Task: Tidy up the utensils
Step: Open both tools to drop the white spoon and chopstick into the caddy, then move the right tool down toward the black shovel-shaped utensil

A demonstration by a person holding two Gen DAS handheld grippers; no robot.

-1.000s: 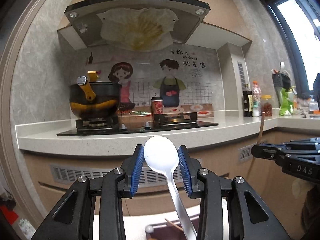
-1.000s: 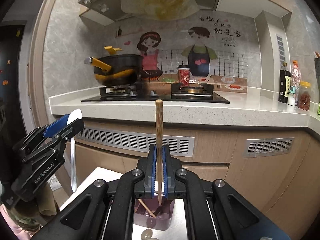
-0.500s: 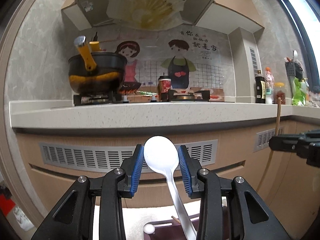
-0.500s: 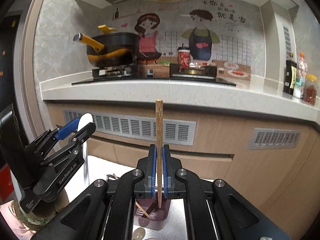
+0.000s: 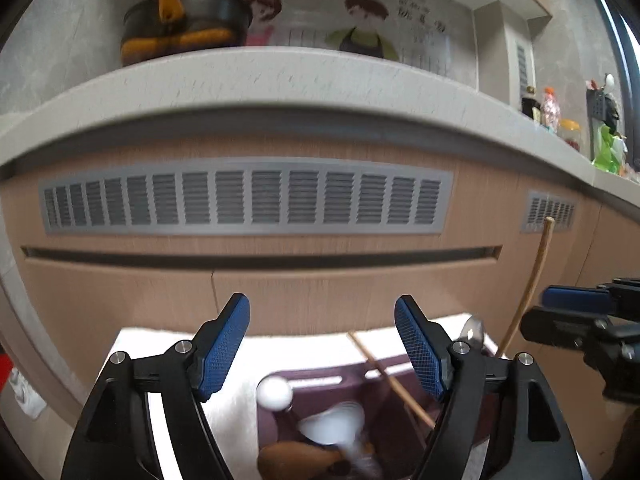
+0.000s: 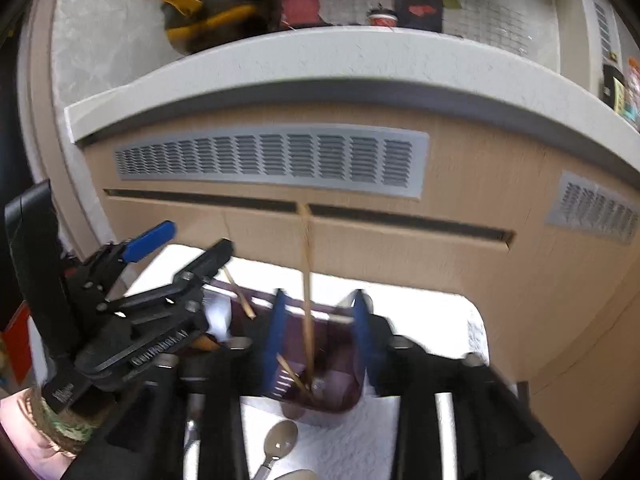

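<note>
**Both jaws spread over the purple utensil holder**

While you hold both tools low in front of the cabinet, your left gripper (image 5: pixel 322 344) has just been opening: its blue, cross-hatched pads stand wide apart with nothing between them. Below that gap the white plastic spoon (image 5: pixel 334 426) lies blurred inside the purple utensil holder (image 5: pixel 320 380), its smooth oval bowl uppermost. Beside it you can see a small white ball-shaped knob (image 5: pixel 274 393) and the rounded brown end of a wooden utensil (image 5: pixel 298 460). A thin bamboo chopstick (image 5: pixel 390 380) leans slantwise across the holder's far compartment.

Your right gripper (image 6: pixel 318 330) has also just been opening. Its blue pads stand apart on either side of the long wooden chopstick (image 6: pixel 306 280), and neither pad presses on it. That chopstick stands nearly upright, its lower end down in the translucent purple holder, where a shorter stick (image 6: pixel 292 374) lies at a slant. Motion blur softens the pads, so whether the stick brushes one of them cannot be told.

On the white, nubbly cloth (image 6: pixel 360 440) that covers the tabletop, just in front of the holder, a shiny metal spoon (image 6: pixel 278 446) lies bowl up. Behind everything you face a pale wood-grain cabinet front (image 6: pixel 460 208) with grey slatted vent grilles (image 6: pixel 272 160) under a speckled stone countertop (image 6: pixel 320 64).
</note>
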